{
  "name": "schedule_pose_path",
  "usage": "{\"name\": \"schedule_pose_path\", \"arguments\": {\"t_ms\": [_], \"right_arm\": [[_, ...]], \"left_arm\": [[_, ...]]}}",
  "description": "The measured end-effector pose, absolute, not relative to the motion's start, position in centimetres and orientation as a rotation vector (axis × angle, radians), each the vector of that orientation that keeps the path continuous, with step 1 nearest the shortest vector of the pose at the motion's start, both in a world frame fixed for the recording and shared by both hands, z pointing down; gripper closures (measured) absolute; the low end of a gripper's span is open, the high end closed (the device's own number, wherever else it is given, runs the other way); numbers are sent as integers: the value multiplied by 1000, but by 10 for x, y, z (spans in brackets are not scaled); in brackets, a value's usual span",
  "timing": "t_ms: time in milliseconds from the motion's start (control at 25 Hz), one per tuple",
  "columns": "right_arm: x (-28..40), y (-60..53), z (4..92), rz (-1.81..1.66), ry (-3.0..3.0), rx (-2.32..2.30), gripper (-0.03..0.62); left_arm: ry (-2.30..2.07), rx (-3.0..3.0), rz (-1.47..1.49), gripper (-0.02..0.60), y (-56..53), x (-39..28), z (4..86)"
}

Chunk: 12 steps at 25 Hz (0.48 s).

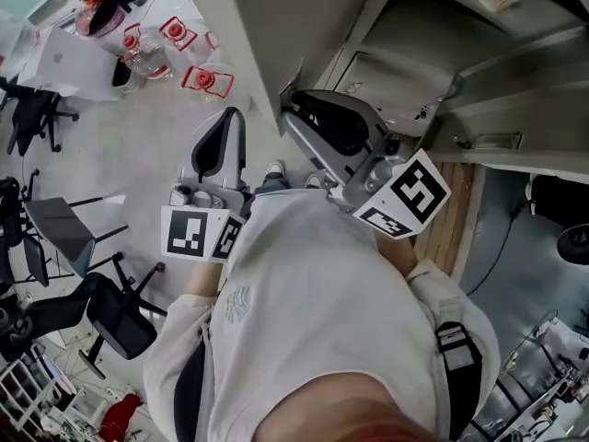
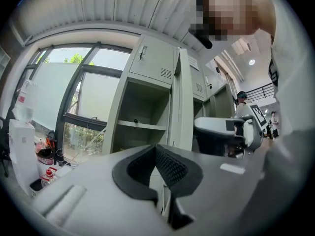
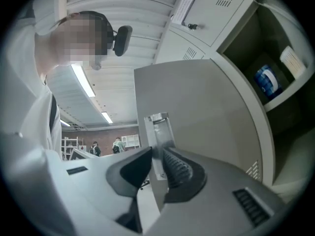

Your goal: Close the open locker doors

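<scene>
Locker door (image 3: 206,107) stands swung out from its open compartment (image 3: 278,109), ahead of you and to your right. Your left claw (image 2: 156,154) hangs in the air left of the door, touching nothing, its pads drawn together and empty. Your right claw (image 3: 157,156) is pinched narrow on the door's free edge, just below the recessed handle (image 3: 158,129)
</scene>
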State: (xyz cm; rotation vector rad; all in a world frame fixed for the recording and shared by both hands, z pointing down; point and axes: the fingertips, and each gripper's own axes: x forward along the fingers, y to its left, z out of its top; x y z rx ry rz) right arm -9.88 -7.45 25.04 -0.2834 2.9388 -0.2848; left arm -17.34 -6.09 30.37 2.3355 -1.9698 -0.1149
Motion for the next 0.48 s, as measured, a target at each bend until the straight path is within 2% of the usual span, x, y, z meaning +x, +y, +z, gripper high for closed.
{"name": "schedule_pose_path", "arguments": {"t_ms": [480], "right_arm": [[-164,-99,246,-142,2967,-453,542]], "left_arm": [[-1851,2439,-133,580,-84,-218,295]]}}
